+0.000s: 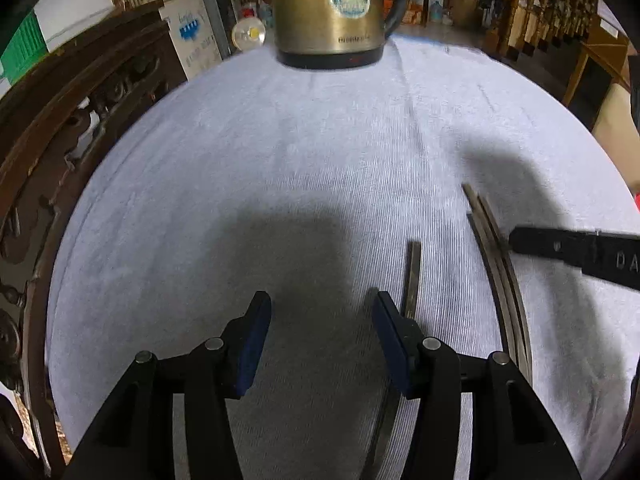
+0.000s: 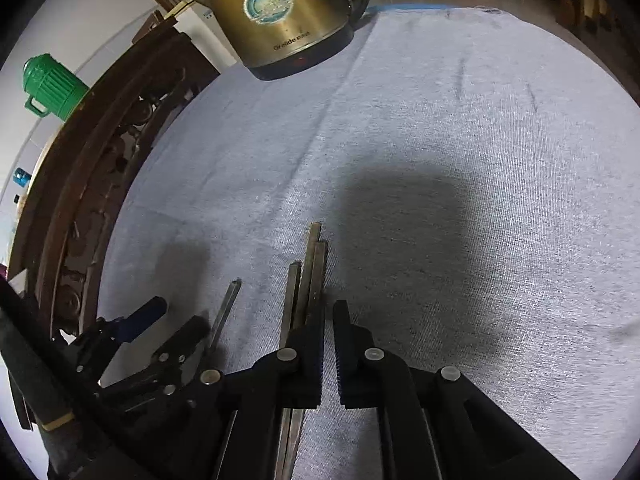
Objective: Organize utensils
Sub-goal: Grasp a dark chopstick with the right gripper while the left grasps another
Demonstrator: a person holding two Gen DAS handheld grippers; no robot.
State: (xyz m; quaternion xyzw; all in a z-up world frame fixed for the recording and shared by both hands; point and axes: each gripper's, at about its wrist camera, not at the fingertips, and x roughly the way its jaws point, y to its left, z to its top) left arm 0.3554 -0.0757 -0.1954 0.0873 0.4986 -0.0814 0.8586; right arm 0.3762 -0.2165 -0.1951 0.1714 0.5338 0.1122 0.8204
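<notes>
Underneath, pale cloth (image 1: 280,152); left hand-held gripper (image 1: 320,328) apart, right hand-held gripper (image 2: 328,344) together, empty.

Both views: strong fisheye distortion; straight edges bow near the rim, black vignette in corners. Lighting moderate, diffuse, from above. Pale cloth (image 1: 280,152) evenly lit, w/ soft-edged dark shadows: left wrist view, one patch ahead of the left gripper (image 1: 320,304) and another at right; right wrist view, large patch beyond the right gripper (image 2: 330,312). Kettle (image 1: 332,12) shows a mild sheen, no harsh glare. Bright spot on a round object (image 1: 249,34) behind it. Slight blur on the chopsticks (image 1: 496,248); background soft, dim in the right wrist view's top-right corner.
</notes>
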